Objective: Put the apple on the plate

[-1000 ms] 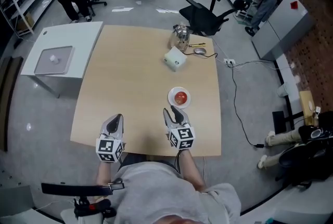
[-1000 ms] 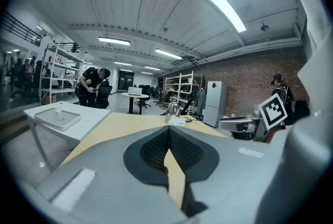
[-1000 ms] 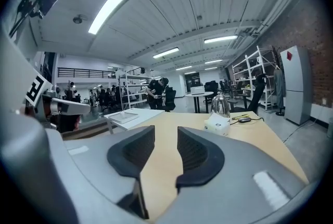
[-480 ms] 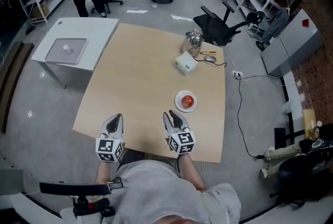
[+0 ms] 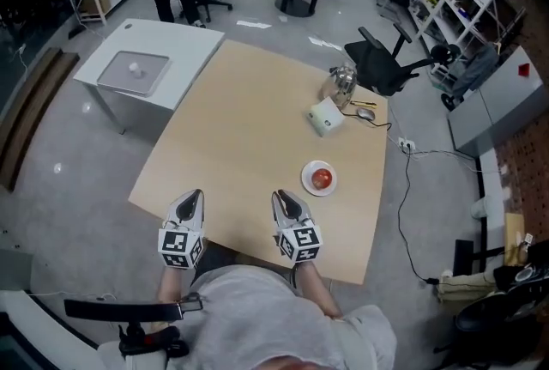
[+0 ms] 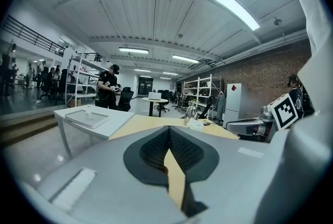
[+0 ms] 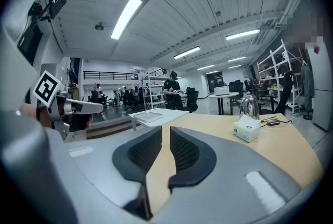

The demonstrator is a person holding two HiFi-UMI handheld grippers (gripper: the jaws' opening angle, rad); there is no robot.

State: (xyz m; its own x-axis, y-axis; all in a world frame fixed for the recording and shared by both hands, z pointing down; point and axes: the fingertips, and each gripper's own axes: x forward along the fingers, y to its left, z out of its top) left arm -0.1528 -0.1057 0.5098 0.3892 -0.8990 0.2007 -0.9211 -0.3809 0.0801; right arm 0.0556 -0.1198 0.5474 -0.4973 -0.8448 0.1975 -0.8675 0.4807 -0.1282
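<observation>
Your left gripper point(image 5: 193, 197) hovers over the near edge of the table point(image 5: 240, 119). Its own view shows the pads point(image 6: 156, 147) meeting at the tips with nothing between them, so it is closed and empty.

Your right gripper point(image 5: 284, 198) sits just to the right of it, also at the near edge. Only a narrow slit is left between its pads point(image 7: 143, 153), the jaws are closing, and only bare tabletop shows through the gap. It carries nothing.

Ahead of the right gripper and a little to its right, well clear of the tips, the apple point(image 5: 322, 178) sits in the middle of the small white plate point(image 5: 309, 185). By the look of it the placing is done.

Farther ahead on that same line are a white box point(image 5: 325, 116) and a metal kettle point(image 5: 341, 83), both well beyond the plate.

The risks all come from going back in:
- A forward or rightward sweep of the right gripper could catch the plate's rim and slide it toward the table's right edge.
- The same knock could tip the plate enough to roll the apple off, since a round fruit on a shallow dish will not resist much.
- Nearly closed jaws would shove the apple, not grip it, if you reached for it.
</observation>
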